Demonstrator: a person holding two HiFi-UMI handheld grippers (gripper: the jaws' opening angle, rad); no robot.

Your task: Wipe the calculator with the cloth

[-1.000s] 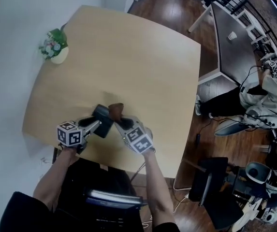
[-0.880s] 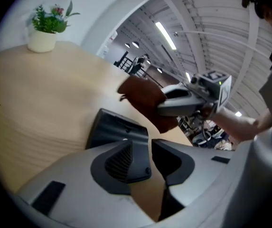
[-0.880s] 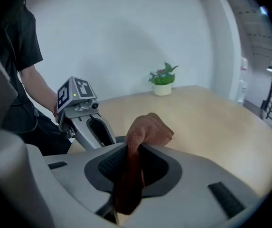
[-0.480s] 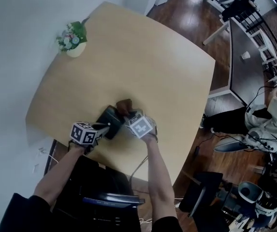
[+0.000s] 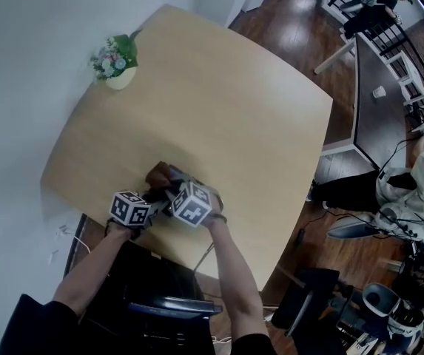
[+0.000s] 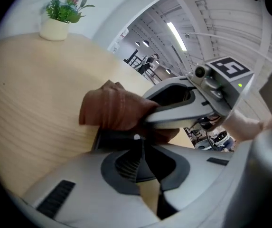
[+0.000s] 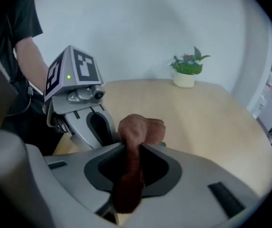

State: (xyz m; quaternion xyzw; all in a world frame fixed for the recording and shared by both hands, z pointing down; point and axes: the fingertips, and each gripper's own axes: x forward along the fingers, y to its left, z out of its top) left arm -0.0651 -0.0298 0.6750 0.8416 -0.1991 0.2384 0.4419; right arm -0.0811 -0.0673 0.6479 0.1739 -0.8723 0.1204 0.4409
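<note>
Wiping step, under way. Nearest, over the near edge of the table (image 5: 212, 102): left gripper (image 6: 136, 137) clamped on the calculator (image 6: 113, 139), having just been closing its jaws onto the thin dark edge now between them. Steadies it low over the wood; cannot tell whether flat on the table or slightly raised.

Just beyond, crossing over it: right gripper (image 7: 130, 148) pinched tight on the cloth (image 7: 140, 126), a brown wad bunching out past the tips and sitting on the calculator's top, as far as seen. Covers most of the calculator in the head view, leaving little there but cloth and the two marker cubes.

Next, as a judgement: drag the wad along the face in strokes, with light downward pressure and a firm left hold to prevent sliding or twisting. Mind the thin edge grip, likely to pivot under a hard push. Keep the two grippers from knocking together, close as they stand.

Around the work: plain wood only, with no obstacle in the path of a stroke. Farther off, at the far left corner of the table, a small potted plant (image 5: 115, 63), well apart. Beyond the table, to the right over the wooden floor, a dark table (image 5: 378, 117) and a seated person (image 5: 419, 180), both well apart from the work.
</note>
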